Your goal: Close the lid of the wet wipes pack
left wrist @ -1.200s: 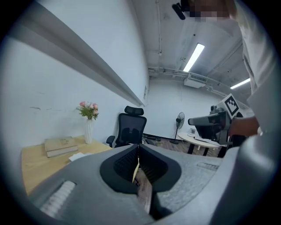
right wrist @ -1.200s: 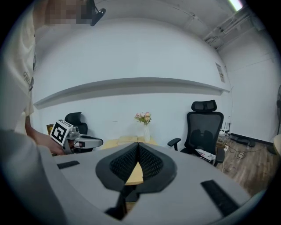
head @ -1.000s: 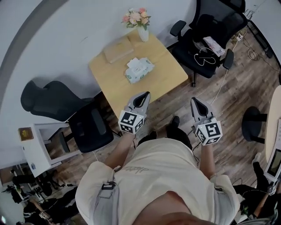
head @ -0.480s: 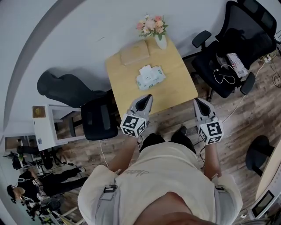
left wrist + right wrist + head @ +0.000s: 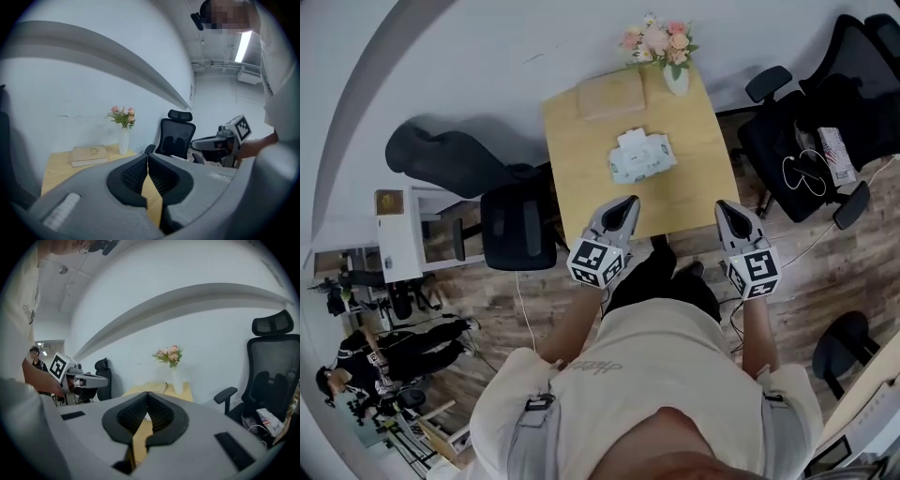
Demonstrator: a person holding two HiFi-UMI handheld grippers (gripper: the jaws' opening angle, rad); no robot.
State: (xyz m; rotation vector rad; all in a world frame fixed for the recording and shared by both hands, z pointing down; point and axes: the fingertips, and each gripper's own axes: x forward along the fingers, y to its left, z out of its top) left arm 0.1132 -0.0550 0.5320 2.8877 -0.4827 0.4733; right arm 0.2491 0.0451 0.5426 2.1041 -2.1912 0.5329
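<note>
the green-and-white soft wet wipes pack [image 5: 643, 157] lay mid-way on the light wooden desk [image 5: 581, 178], long axis crosswise, straight ahead of the clenched, empty left gripper [image 5: 624, 203]; the equally clenched right gripper [image 5: 727, 208] was farther.

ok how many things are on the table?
3 on the table: a wet wipes pack in the middle, a flat tan book at the far left, and a vase of flowers at the far right corner. Nothing looks hidden.
</note>
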